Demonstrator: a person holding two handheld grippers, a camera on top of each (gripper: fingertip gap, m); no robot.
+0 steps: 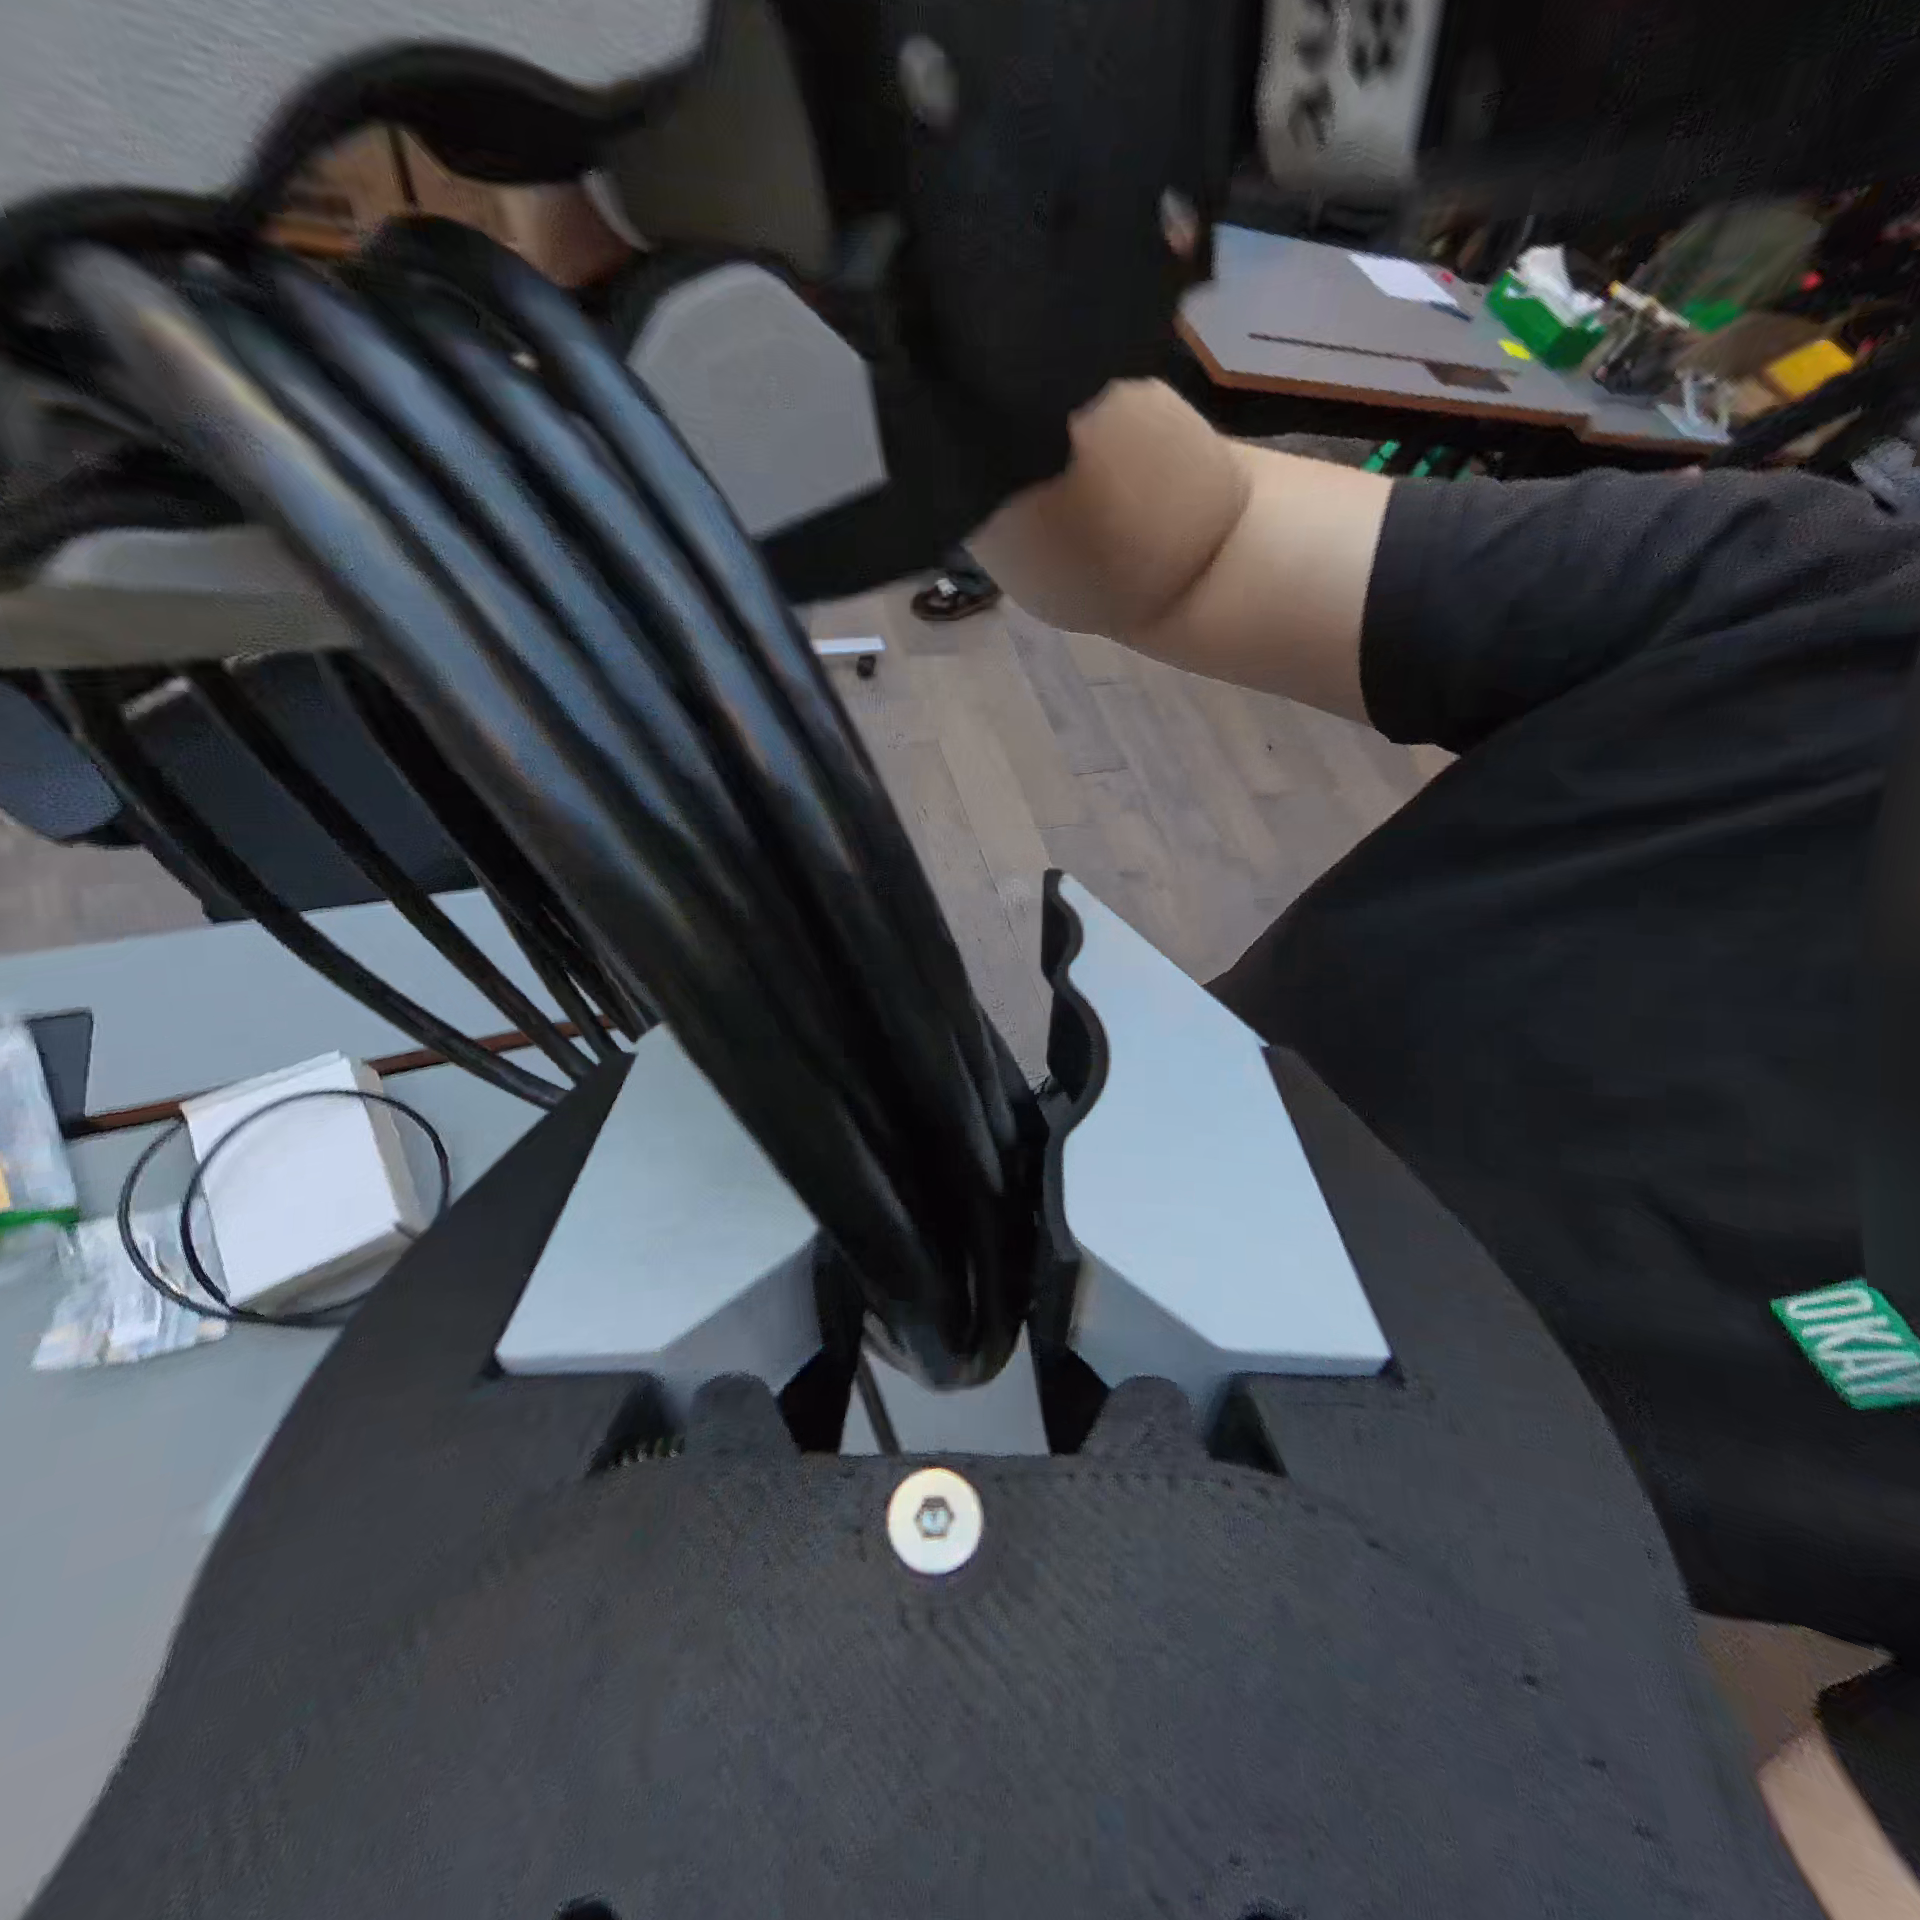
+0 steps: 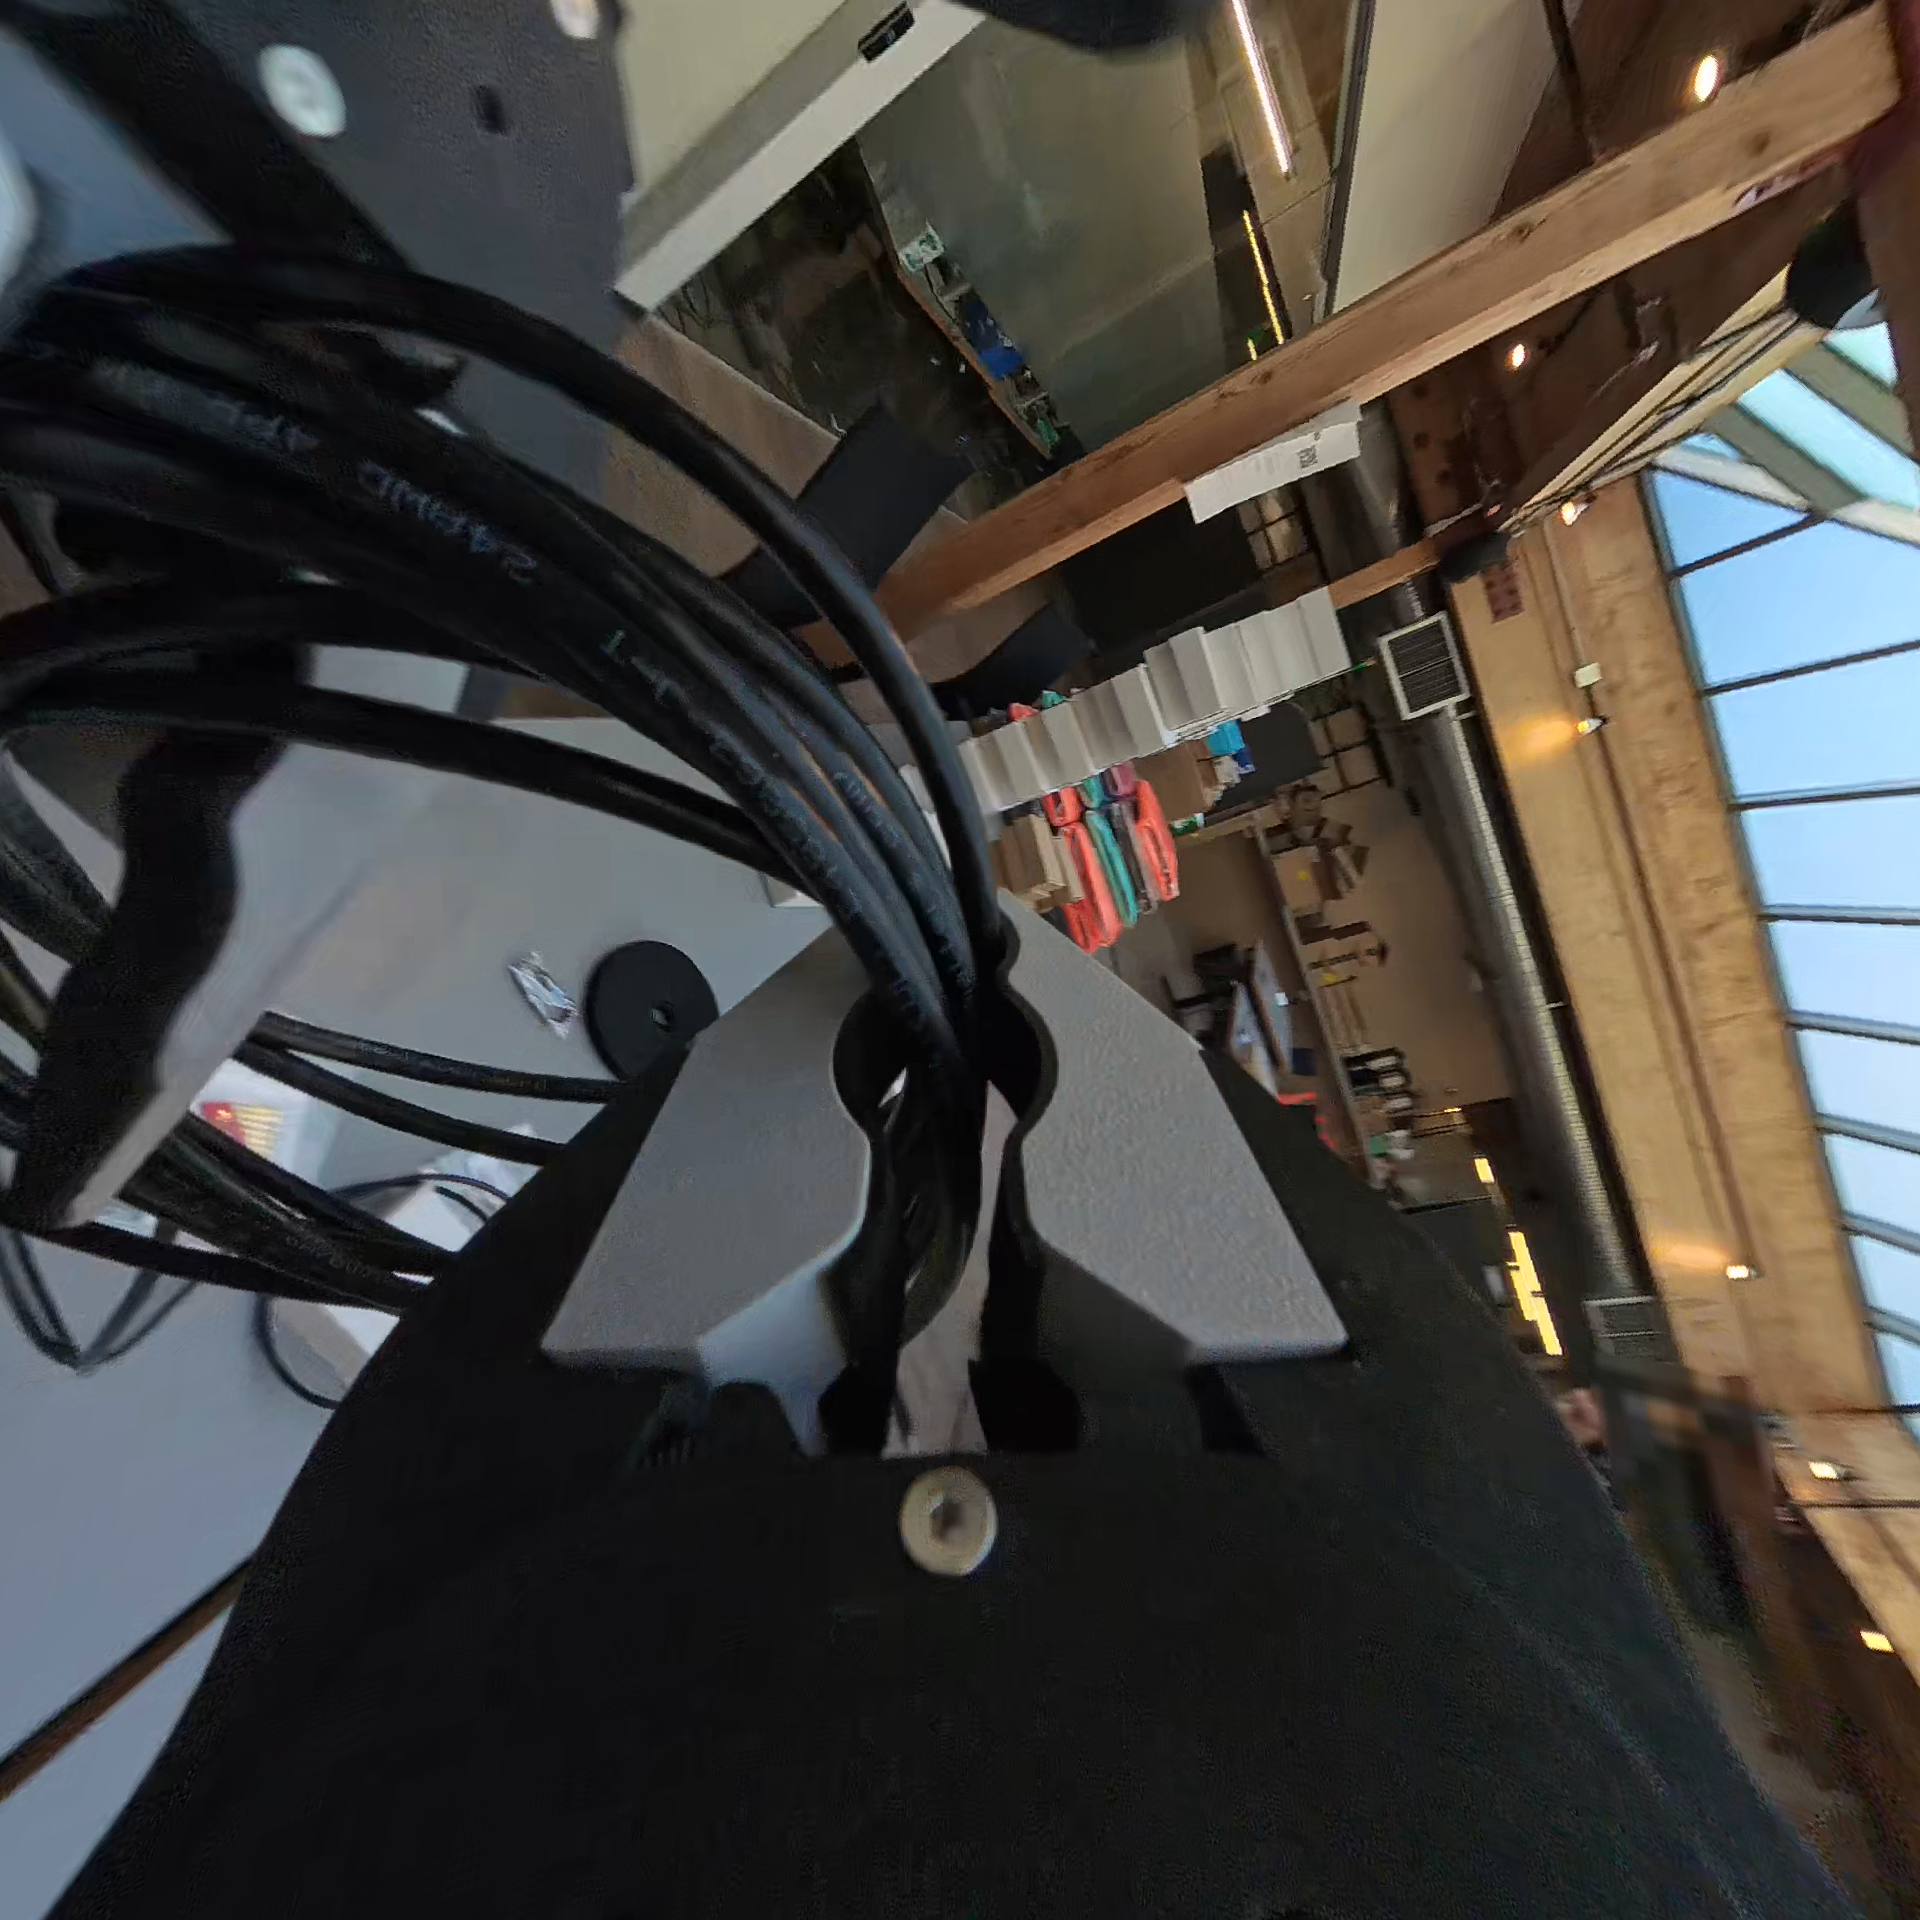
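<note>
Both claws [image 1: 935, 1195] [image 2: 935, 1091] around seemingly printed cable [image 2: 665, 665]

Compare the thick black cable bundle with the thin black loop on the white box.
The thick black cable bundle has many heavy strands, held aloft, clamped between the left gripper fingers. The thin black wire loop is slender, untouched, lying around the white box on the table. Both are black and coiled.

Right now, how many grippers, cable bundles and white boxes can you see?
Grippers: 2, the left gripper and right gripper, both shut on the cable bundle
Black cable bundle: 1
White box: 1
Total: 4
</note>
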